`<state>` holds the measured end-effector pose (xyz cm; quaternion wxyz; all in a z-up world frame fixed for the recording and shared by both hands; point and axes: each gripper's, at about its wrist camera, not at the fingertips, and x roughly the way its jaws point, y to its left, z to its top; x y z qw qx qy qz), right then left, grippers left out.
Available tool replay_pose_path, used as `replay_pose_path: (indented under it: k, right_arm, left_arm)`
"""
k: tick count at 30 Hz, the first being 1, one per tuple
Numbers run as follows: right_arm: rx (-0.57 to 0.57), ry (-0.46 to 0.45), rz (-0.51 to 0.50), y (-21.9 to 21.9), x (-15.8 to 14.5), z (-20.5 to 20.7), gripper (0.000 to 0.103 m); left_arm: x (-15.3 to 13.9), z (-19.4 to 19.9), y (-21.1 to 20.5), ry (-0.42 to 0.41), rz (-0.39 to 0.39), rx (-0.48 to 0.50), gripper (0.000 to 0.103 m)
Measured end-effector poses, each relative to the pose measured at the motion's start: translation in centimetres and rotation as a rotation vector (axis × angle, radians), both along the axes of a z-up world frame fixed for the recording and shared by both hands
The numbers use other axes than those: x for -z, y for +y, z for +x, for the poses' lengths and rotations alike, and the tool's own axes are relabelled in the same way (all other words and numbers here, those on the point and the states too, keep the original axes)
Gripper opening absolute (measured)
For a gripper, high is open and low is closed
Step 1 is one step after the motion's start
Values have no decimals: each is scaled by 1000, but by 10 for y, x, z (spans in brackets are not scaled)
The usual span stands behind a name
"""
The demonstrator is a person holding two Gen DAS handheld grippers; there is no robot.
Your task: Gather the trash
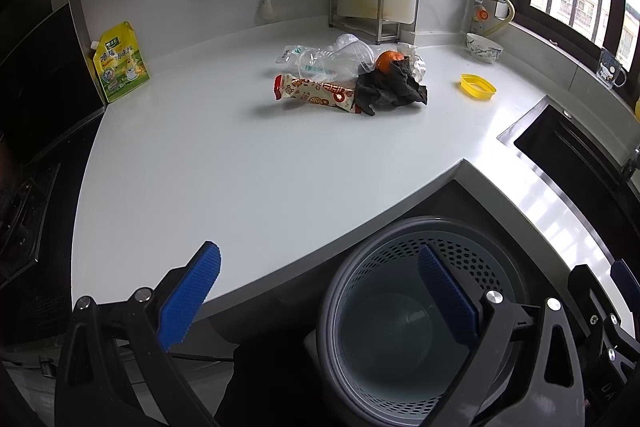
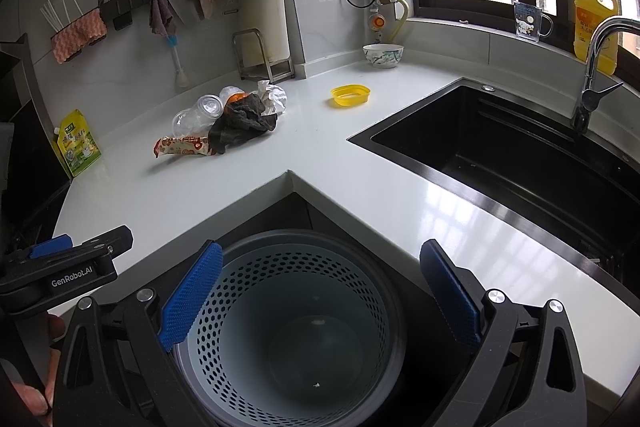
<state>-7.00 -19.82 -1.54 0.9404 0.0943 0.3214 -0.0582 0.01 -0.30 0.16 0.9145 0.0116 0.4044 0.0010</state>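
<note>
A pile of trash lies mid-counter: a red and white snack wrapper (image 1: 314,93) (image 2: 182,146), clear plastic cups (image 1: 340,61) (image 2: 200,113), an orange peel (image 1: 389,61) (image 2: 236,98), a dark grey rag (image 1: 390,89) (image 2: 242,125) and crumpled white paper (image 2: 274,97). Below the counter's inner corner stands a grey perforated bin (image 1: 400,367) (image 2: 280,367) with nothing large in it. My left gripper (image 1: 320,285) is open over the counter edge and bin. My right gripper (image 2: 320,287) is open above the bin. Both hold nothing.
A yellow lid (image 1: 477,87) (image 2: 350,95) and a white bowl (image 1: 483,47) (image 2: 383,55) sit toward the back right. A yellow-green pouch (image 1: 120,65) (image 2: 78,143) leans at the left wall. A black sink (image 2: 520,155) with faucet (image 2: 596,67) is on the right.
</note>
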Motion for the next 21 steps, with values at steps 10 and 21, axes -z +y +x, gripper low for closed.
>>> replay_pose_path:
  k: [10,21]
  right_arm:
    - [1,1,6,0,0,0,94]
    - [0,6,4,-1,0,1,94]
  left_arm:
    - [1,0,0,0,-2,0,97]
    - [3,-1,-2,3,1,3,97]
